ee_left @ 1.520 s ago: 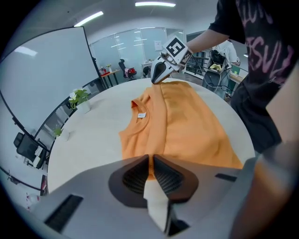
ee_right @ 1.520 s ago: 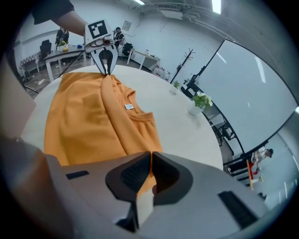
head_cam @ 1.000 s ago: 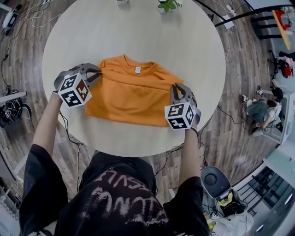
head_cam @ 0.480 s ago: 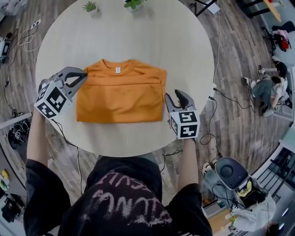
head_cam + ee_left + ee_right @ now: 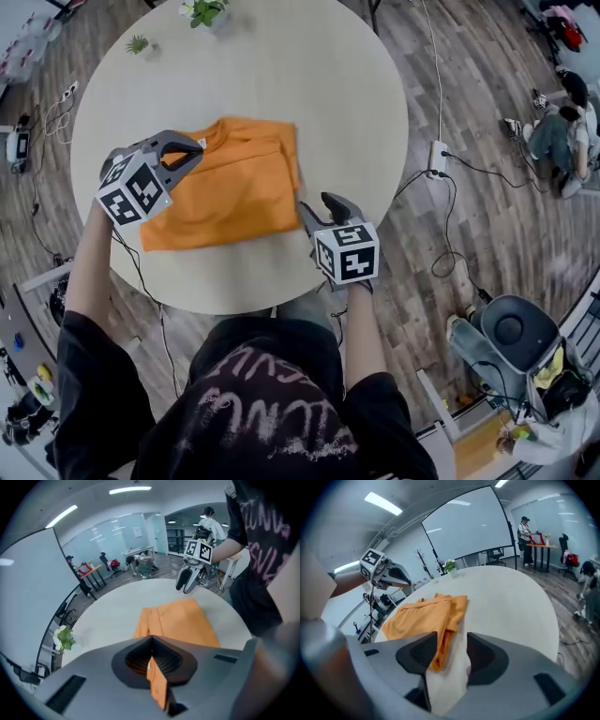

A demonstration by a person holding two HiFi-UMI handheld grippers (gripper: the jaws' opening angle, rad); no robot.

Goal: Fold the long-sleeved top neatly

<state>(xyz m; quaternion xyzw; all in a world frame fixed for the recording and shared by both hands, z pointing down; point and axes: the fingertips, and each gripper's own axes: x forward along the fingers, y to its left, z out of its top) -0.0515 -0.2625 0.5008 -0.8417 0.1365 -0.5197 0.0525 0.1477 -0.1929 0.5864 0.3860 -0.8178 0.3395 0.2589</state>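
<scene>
Top (image 5: 234, 183) already compact rectangle between tongs, on table (image 5: 281, 75). Left tongs (image 5: 183, 155) clamped on collar edge. Right tongs (image 5: 319, 208) apart, just been opening, top's corner loose between jaws. Probably one fold left.

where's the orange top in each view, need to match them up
Head view: top left of centre, on the table.
Left gripper view: top at centre, with an edge running down into the shut left gripper, which pinches it.
Right gripper view: top left of centre, in the lower half.
Shared landmark: the round pale table under it, bare at and.
</scene>
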